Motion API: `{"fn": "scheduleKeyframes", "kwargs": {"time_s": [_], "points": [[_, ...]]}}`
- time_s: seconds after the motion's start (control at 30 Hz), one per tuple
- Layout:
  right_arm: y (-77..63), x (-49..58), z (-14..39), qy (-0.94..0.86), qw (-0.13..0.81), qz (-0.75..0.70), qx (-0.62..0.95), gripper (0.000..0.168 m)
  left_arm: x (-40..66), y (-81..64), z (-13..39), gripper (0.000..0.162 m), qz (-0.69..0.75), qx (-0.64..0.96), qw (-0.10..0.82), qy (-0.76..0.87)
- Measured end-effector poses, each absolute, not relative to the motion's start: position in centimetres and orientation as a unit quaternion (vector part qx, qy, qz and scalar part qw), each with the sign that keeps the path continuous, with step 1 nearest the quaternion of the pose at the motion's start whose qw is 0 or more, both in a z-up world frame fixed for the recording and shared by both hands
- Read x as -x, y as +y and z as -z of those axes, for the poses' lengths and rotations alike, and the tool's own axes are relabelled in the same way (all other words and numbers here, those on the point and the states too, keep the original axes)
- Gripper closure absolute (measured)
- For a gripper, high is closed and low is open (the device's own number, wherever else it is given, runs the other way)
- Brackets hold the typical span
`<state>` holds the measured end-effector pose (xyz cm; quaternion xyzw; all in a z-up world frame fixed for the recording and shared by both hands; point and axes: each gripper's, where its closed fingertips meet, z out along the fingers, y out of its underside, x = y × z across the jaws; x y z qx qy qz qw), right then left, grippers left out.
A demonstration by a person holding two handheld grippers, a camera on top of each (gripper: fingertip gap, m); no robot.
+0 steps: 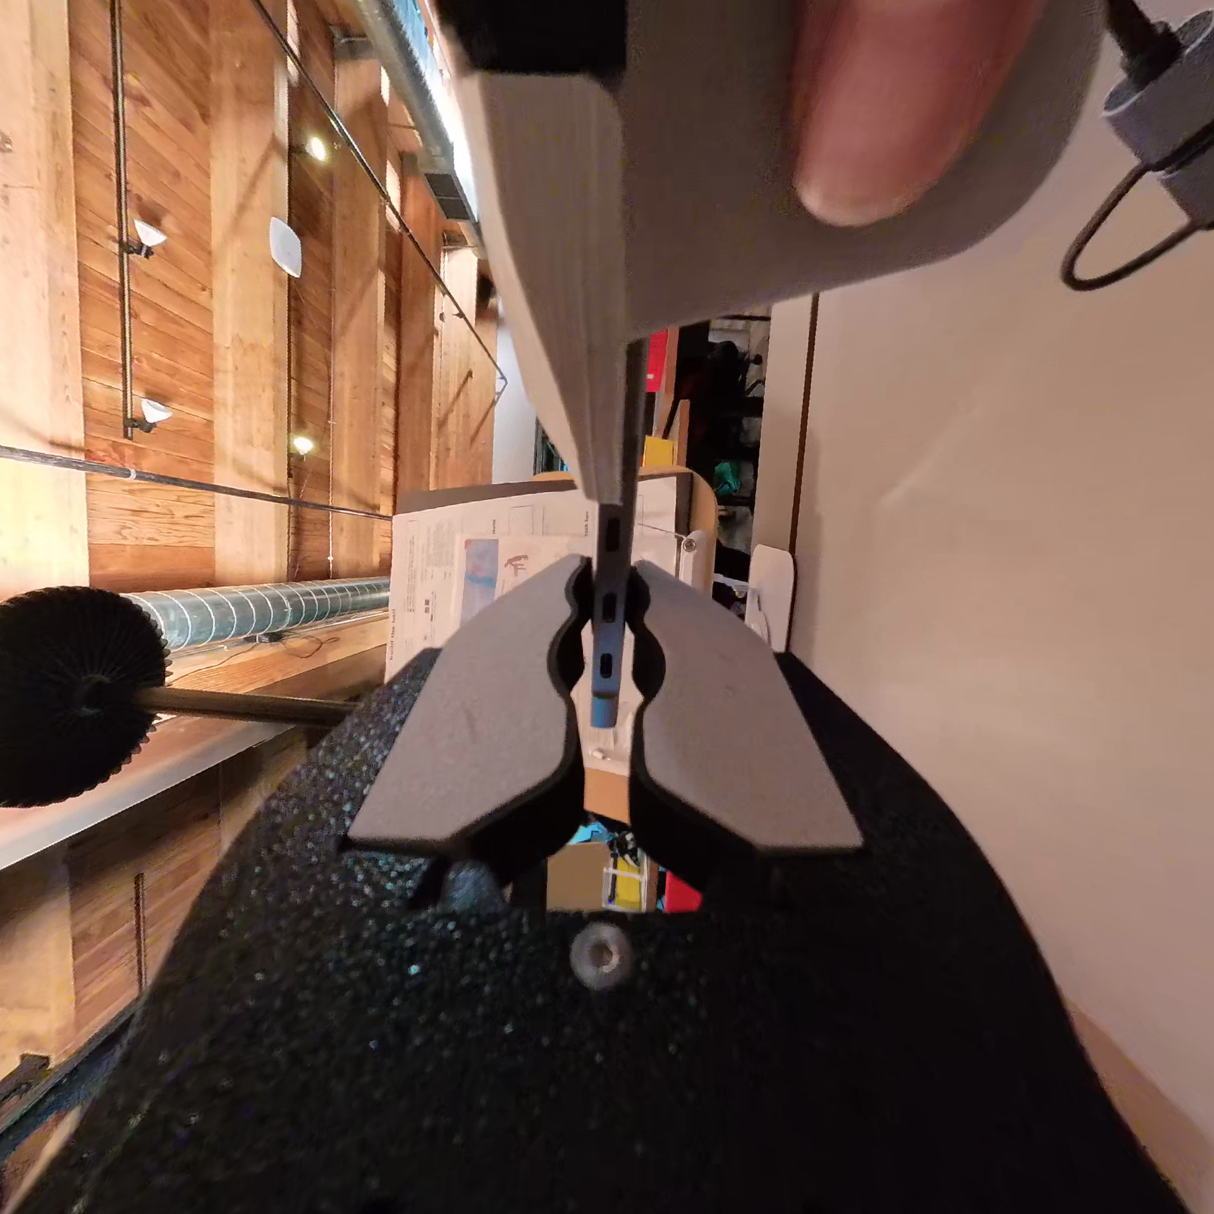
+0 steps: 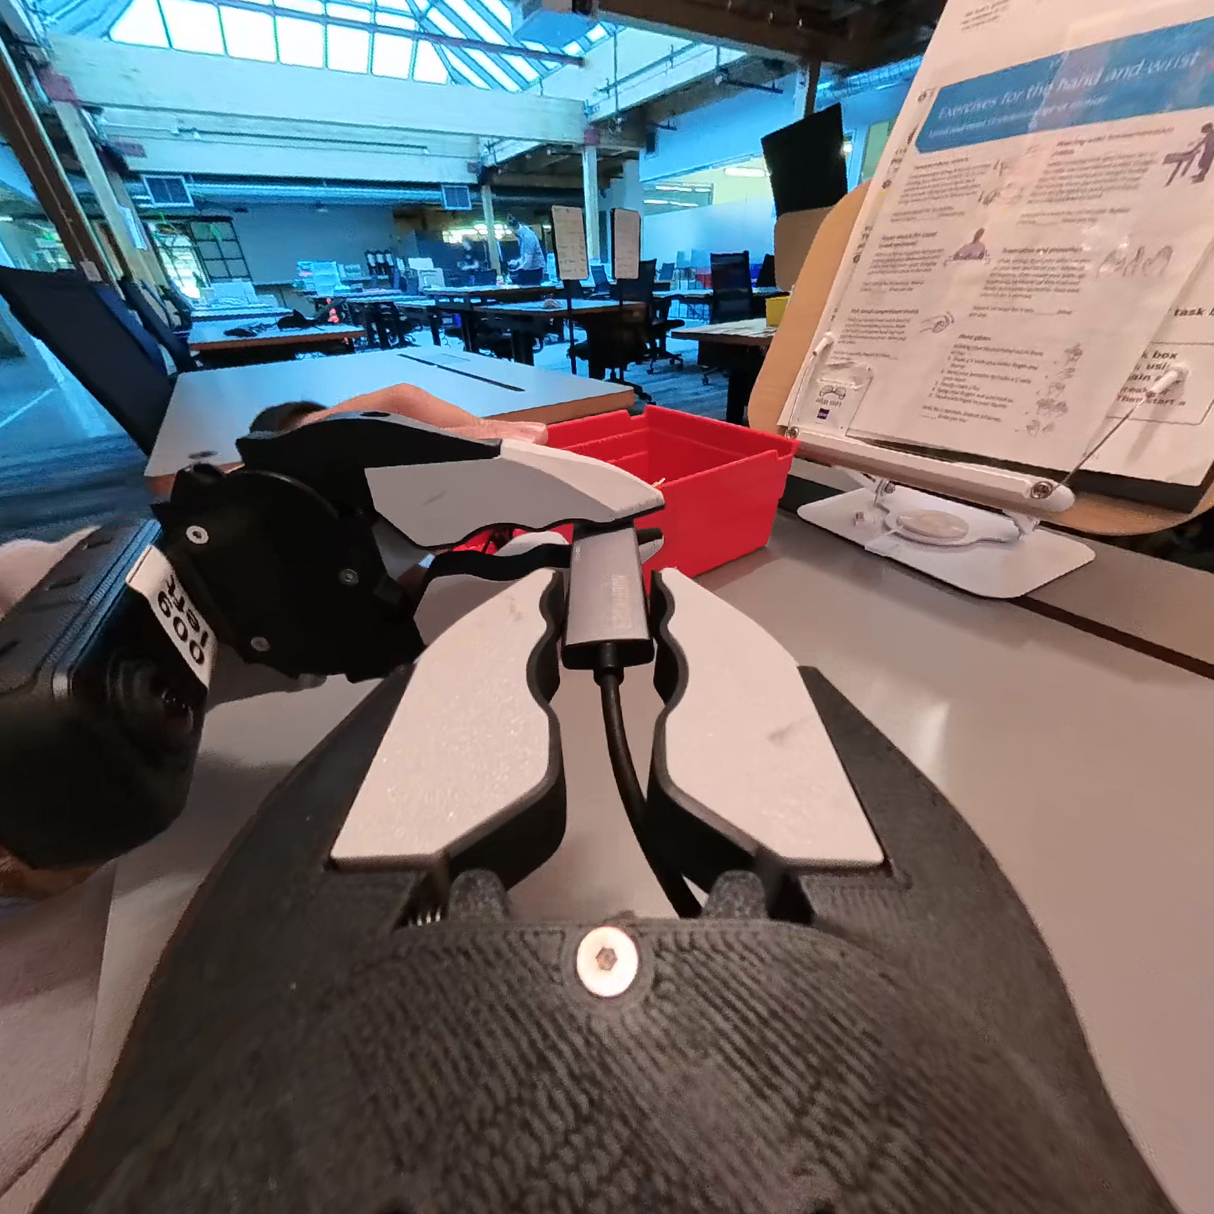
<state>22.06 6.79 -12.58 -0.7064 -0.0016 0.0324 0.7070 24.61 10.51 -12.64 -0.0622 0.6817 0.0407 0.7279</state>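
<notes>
A slim grey USB hub (image 2: 607, 611) with a black cable (image 2: 624, 755) is held just above the grey table (image 2: 985, 722). My right gripper (image 2: 607, 578) is shut on the hub's cable end. My left gripper (image 2: 611, 525) comes in from the left, turned on its side, and clamps the hub's far end. In the left wrist view my left gripper (image 1: 607, 578) is shut on the hub's port edge (image 1: 606, 657). The right gripper's grey finger (image 1: 657, 197) fills the top, with a person's fingertip (image 1: 887, 118) on it.
A red bin (image 2: 709, 499) stands just behind the hub. A document stand (image 2: 952, 545) with a printed sheet (image 2: 985, 263) is at the right. Another table (image 2: 394, 387) and office chairs lie beyond. The left wrist view faces a wooden ceiling with a duct (image 1: 263, 604). The grippers' ends are close to 5 cm from one another.
</notes>
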Motion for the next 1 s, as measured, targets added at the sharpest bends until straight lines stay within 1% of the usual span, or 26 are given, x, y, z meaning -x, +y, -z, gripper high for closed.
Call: {"fn": "scheduleKeyframes", "kwargs": {"time_s": [0.3,0.33,0.4,0.43,0.47,0.53,0.6,0.77,0.9,1.0], "points": [[5.7,-22.2,13.9,-0.009,0.742,-0.019,0.67,0.143,-24.7,9.5,13.3,0.15,-0.057,0.056,0.733,0.675],[5.4,-22.1,14.0,-0.016,0.749,-0.038,0.661,0.143,-24.5,9.2,13.2,0.145,-0.047,0.062,0.736,0.672],[4.4,-22.3,14.0,-0.031,0.766,-0.082,0.637,0.143,-23.6,8.5,12.4,0.123,0.004,0.087,0.75,0.655],[3.6,-22.2,13.9,-0.048,0.772,-0.115,0.623,0.143,-23.0,8.2,11.9,0.116,0.039,0.103,0.752,0.65],[2.8,-22.4,13.6,-0.056,0.783,-0.142,0.603,0.143,-22.2,8.1,11.4,0.113,0.076,0.122,0.753,0.643],[1.3,-22.9,13.2,-0.064,0.799,-0.183,0.57,0.143,-20.7,8.7,10.7,0.111,0.149,0.171,0.742,0.631],[0.6,-23.0,13.4,-0.079,0.799,-0.194,0.564,0.143,-19.4,10.6,10.6,0.11,0.2,0.231,0.72,0.623],[0.5,-22.2,14.1,-0.106,0.795,-0.204,0.562,0.143,-16.5,17.5,12.2,0.112,0.246,0.383,0.643,0.615],[0.6,-21.8,14.7,-0.111,0.789,-0.205,0.569,0.143,-13.3,24.3,13.6,0.116,0.231,0.5,0.577,0.603],[0.7,-22.6,14.6,-0.086,0.798,-0.185,0.568,0.143,-10.2,29.4,15.4,0.12,0.152,0.556,0.519,0.632]]}}
